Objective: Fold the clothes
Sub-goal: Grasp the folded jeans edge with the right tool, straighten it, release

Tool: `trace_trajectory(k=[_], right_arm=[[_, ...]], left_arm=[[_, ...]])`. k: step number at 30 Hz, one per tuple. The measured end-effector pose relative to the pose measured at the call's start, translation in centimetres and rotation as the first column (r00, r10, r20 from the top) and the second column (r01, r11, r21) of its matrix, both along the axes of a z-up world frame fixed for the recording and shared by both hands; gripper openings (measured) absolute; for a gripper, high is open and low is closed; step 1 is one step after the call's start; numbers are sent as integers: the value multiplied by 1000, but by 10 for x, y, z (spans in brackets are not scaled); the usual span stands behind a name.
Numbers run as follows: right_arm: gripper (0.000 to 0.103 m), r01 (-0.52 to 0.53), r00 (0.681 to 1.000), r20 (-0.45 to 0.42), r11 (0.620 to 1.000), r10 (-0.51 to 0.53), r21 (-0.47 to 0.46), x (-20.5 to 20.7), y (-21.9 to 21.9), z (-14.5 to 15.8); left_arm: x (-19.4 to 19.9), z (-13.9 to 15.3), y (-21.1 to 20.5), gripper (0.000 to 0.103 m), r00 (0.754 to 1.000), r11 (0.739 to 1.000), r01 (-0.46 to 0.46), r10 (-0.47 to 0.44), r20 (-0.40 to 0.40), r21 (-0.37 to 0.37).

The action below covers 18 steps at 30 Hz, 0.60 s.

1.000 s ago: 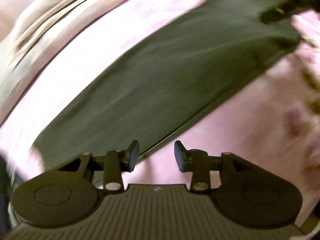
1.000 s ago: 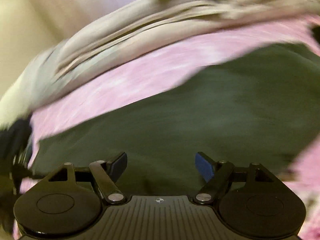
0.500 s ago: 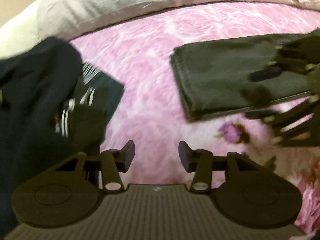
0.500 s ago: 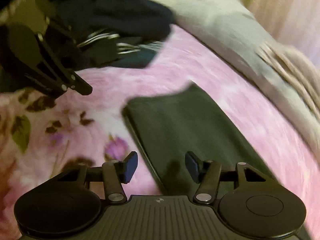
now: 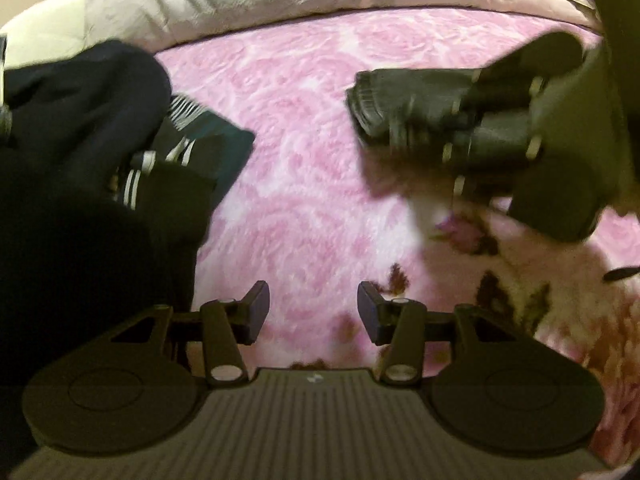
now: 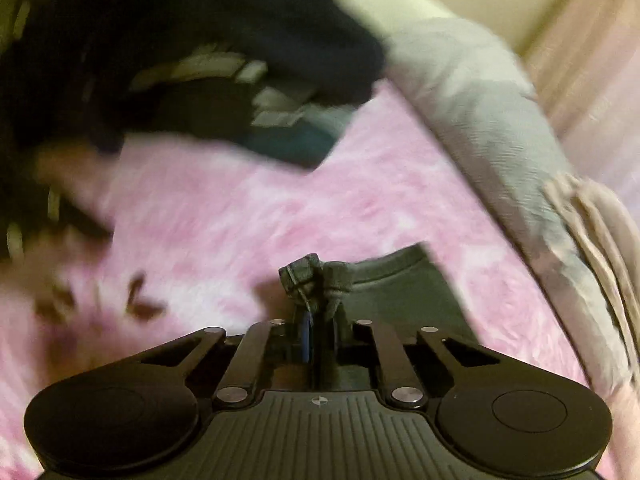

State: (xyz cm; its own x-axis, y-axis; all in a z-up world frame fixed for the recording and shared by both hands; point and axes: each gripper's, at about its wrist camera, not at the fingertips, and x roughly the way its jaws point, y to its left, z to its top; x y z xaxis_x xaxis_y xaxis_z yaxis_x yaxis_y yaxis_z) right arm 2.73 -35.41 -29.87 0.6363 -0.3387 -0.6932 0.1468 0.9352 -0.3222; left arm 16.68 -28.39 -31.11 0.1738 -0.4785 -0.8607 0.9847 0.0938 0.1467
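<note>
Folded dark green garment [image 6: 404, 292] lies on the pink flowered blanket [image 6: 248, 216], low in the centre of the right wrist view; the right gripper [image 6: 316, 332] has just been closing and now pinches its bunched corner between the pads, probably to lift that end for the next fold. In the left wrist view the same garment [image 5: 384, 108] is at the upper right, half hidden by the blurred right gripper. The left gripper [image 5: 312, 312] hovers over bare blanket with its jaws partly apart and nothing between them (it seems to wait for an edge). A heap of dark clothes with white stripes [image 5: 132, 152] fills the left side, near but apart, and could crowd the folding space
</note>
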Motion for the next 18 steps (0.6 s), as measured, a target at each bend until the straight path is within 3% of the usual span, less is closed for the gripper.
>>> trace_trajectory(k=[3,6,8,10,13,14,17,18], right_arm=[[9,150,969,165,966,-186,210,-38,-36,49],[5,329,839,282,847,-465,417,-103,-85,97],[5,443,705,322,747,-632,495,-167,-113,118],[5,537,548,335,630,-766,561,-235,-138,131],[5,656,323,298,440,-898,613,-341,-166,124],[5,675,253,265,366,-930,641,-373,-174,115],[5,661,85,77,114,-993,741,-454,-199,58],[5,647,53,8,41,-999,762,-476,-207,40]], left_arm=[[-12,5,-12,43,999,999,34,-34,3,-9],[-41,16,-35,43,994,994,108,-108,6,-27],[-67,24,-52,43,984,983,177,-177,12,-44],[-98,32,-71,43,968,966,253,-252,18,-61],[-152,40,-98,43,936,932,352,-351,25,-84],[-171,40,-105,43,926,922,379,-378,23,-86],[-228,38,-124,44,890,886,455,-455,16,-89],[-247,37,-131,44,877,873,479,-480,13,-90]])
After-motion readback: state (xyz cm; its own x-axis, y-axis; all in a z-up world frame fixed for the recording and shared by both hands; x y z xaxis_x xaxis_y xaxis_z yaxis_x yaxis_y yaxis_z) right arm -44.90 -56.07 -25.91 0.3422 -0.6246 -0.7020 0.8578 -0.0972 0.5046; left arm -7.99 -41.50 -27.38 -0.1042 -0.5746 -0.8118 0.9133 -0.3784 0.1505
